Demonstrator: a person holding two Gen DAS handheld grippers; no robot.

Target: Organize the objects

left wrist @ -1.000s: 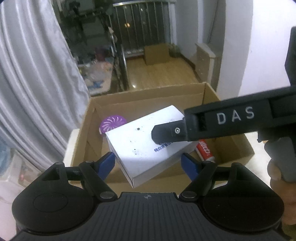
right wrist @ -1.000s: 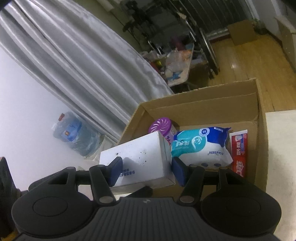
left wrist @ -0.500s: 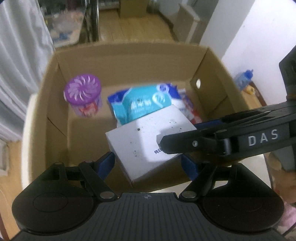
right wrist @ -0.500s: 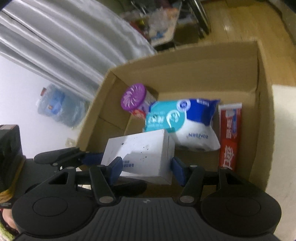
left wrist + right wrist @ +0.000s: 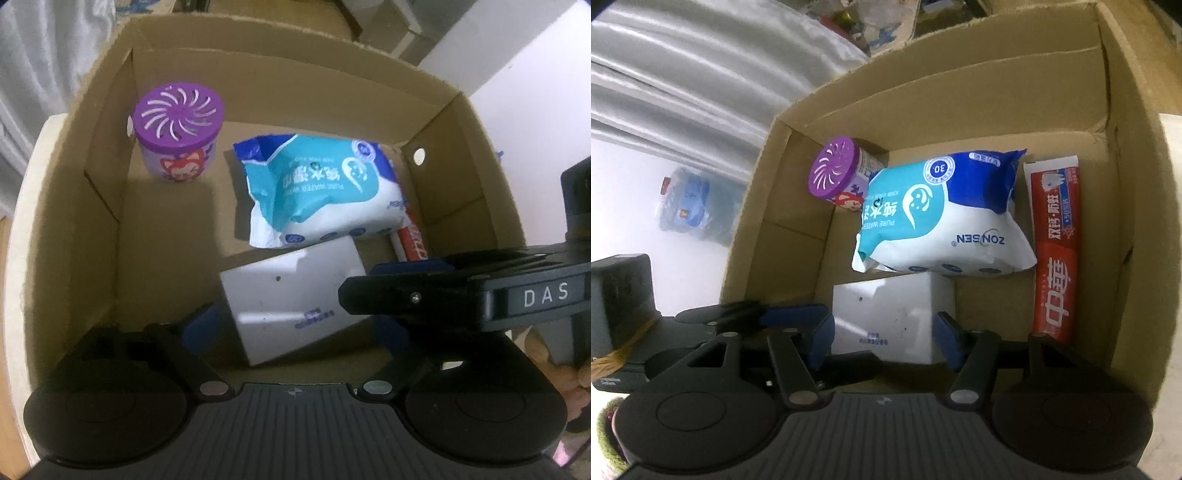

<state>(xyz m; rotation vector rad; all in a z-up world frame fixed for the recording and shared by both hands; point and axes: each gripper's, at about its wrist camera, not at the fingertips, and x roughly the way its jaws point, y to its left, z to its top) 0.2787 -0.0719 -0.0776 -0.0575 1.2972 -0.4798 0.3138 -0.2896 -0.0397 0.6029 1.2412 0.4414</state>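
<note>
We look down into an open cardboard box point(image 5: 107, 206) through both wrist cams. Inside it, a white carton point(image 5: 892, 317) w/ small blue print sits low at the near side, tilted in the left cam. Our right gripper point(image 5: 882, 338) is clamped on it: one blue pad point(image 5: 820, 338) presses its left face and the other its right face. Our left gripper point(image 5: 295, 325) straddles the same carton from another side; its left blue pad point(image 5: 201, 326) sits just beside the carton's edge, but the right gripper's black finger covers the other pad, so we cannot tell if the left one grips or only brackets it.

Behind the carton, touching its far edge, lies a teal, blue and white wipes pack point(image 5: 942, 218). A purple-lidded air freshener tub point(image 5: 179, 136) stands upright in the far left corner. A red toothpaste box point(image 5: 1056, 247) lies flat along the right wall, beside the wipes. A grey curtain point(image 5: 683, 74) hangs beyond the box.
</note>
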